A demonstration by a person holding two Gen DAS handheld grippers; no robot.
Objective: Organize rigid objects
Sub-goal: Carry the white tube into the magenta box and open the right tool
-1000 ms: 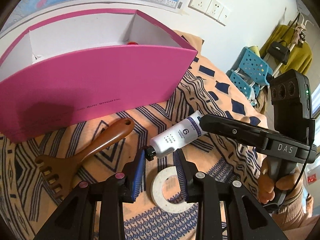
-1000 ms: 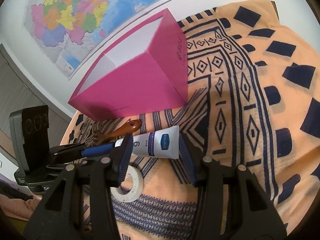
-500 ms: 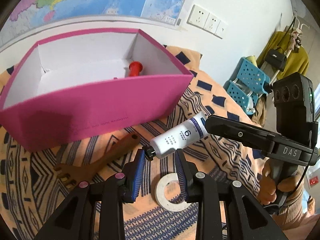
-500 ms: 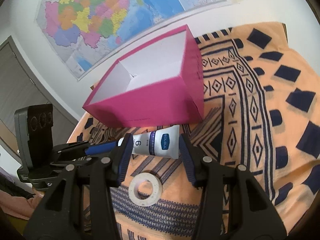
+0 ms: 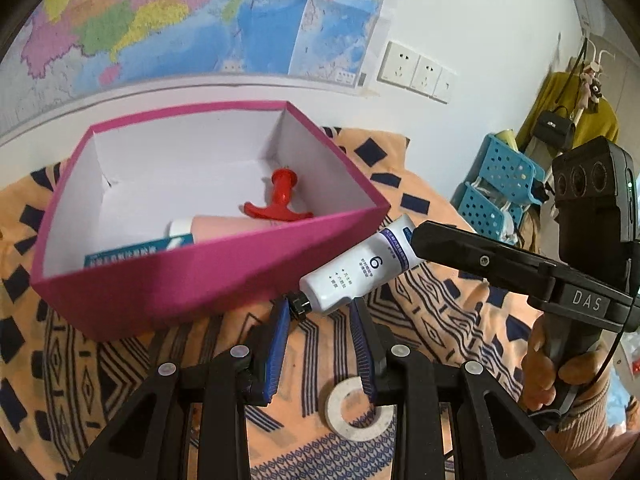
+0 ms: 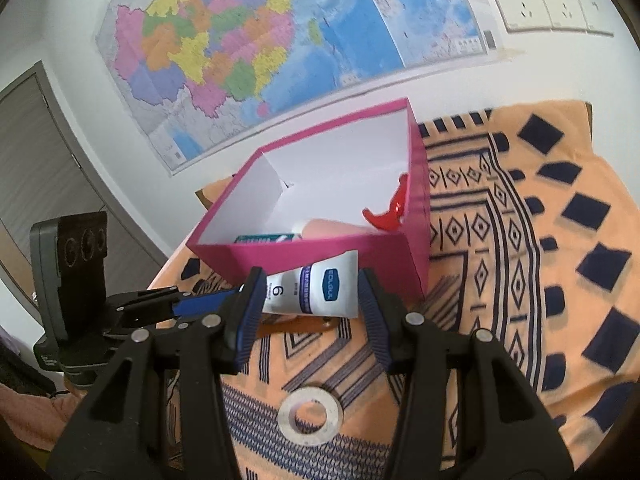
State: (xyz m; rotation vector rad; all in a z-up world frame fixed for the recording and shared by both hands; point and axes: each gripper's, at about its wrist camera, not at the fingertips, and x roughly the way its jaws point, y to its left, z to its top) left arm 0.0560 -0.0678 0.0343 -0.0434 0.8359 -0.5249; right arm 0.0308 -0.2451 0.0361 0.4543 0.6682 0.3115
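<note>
A white tube (image 5: 354, 276) marked "6" hangs in the air in front of the pink box (image 5: 192, 280). My right gripper (image 6: 310, 294) is shut on the tube (image 6: 316, 290) across its flat end. My left gripper (image 5: 320, 312) stands around the tube's black cap end with its blue pads (image 5: 278, 344) close beside it. Inside the box lie a red T-shaped piece (image 5: 280, 200), a peach tube (image 5: 232, 228) and a teal carton (image 5: 136, 254). A white tape ring (image 5: 356, 410) lies on the cloth below; it also shows in the right wrist view (image 6: 311, 410).
The table wears an orange cloth with navy patterns (image 6: 520, 280). A brown wooden handle (image 6: 296, 326) peeks out under the tube. A map and wall sockets (image 5: 416, 70) are behind the box. Blue baskets (image 5: 500, 188) stand at the right.
Both grippers have risen with the tube, from the cloth to about the box's rim height. The box's inside and its contents have come into view; the wooden comb has dropped out of sight.
</note>
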